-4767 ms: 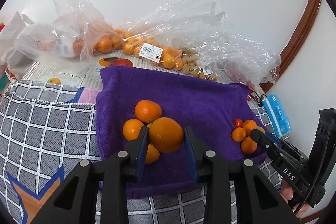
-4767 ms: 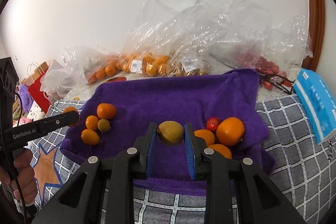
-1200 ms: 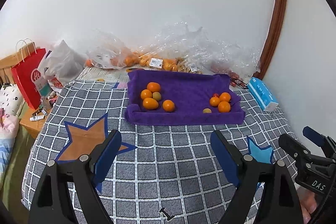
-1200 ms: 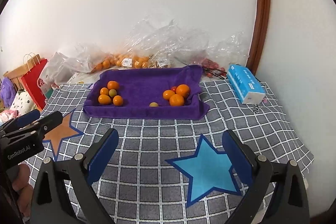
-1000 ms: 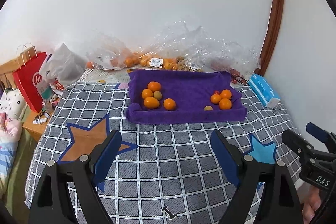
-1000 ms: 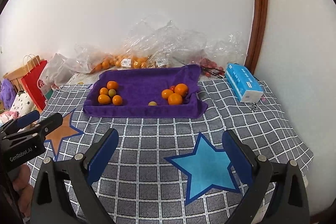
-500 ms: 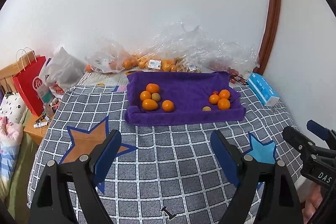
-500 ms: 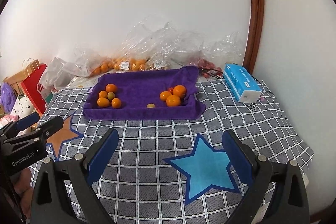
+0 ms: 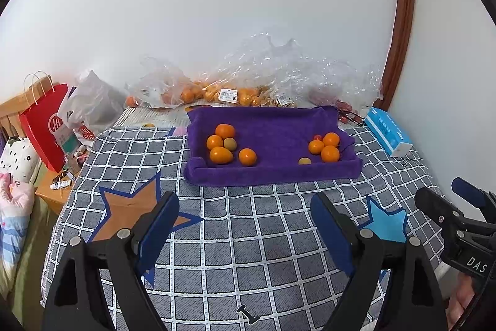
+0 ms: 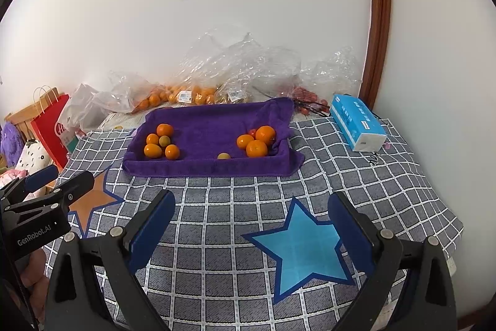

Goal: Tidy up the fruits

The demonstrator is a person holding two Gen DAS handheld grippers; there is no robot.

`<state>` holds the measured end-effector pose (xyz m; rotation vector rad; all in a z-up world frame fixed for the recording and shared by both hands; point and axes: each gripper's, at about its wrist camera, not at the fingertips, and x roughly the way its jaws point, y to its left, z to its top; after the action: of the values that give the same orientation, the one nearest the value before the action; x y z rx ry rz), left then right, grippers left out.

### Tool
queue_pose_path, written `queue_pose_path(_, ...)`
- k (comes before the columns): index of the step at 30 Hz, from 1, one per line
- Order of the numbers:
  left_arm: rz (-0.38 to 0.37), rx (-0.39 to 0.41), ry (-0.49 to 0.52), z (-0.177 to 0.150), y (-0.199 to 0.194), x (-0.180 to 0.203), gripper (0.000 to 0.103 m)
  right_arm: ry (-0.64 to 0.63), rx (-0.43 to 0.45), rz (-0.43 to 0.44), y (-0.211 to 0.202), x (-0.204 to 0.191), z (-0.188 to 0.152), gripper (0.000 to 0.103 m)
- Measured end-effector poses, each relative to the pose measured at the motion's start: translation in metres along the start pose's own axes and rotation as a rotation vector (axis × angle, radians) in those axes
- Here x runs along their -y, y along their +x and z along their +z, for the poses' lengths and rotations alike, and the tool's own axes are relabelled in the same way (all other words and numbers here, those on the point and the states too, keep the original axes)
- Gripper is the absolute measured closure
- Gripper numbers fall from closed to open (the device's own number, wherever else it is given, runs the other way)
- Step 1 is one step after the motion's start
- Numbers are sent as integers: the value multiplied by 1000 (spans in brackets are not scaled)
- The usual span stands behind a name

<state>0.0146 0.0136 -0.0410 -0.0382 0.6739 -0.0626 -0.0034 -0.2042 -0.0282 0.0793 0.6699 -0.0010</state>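
Observation:
A purple towel lies on the checked cloth and holds two groups of fruit. The left group is several oranges with one greenish fruit. The right group is three oranges and a small red fruit. A small yellow fruit lies alone near the towel's front edge. My left gripper is open and empty, well back from the towel. My right gripper is open and empty, also well back.
Clear plastic bags of oranges lie behind the towel by the wall. A blue tissue pack sits at the right. A red paper bag stands at the left edge. The cloth drops off at its edges.
Both grippers let go of their fruits, opened wide and pulled far back from the towel. In the last second they have stayed nearly still.

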Motion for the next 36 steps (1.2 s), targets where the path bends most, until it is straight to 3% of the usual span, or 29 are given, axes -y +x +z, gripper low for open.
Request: queue_pose_path(36,17,5,-5,1,-5,2,17,3,16,0,-9,4,2,5)
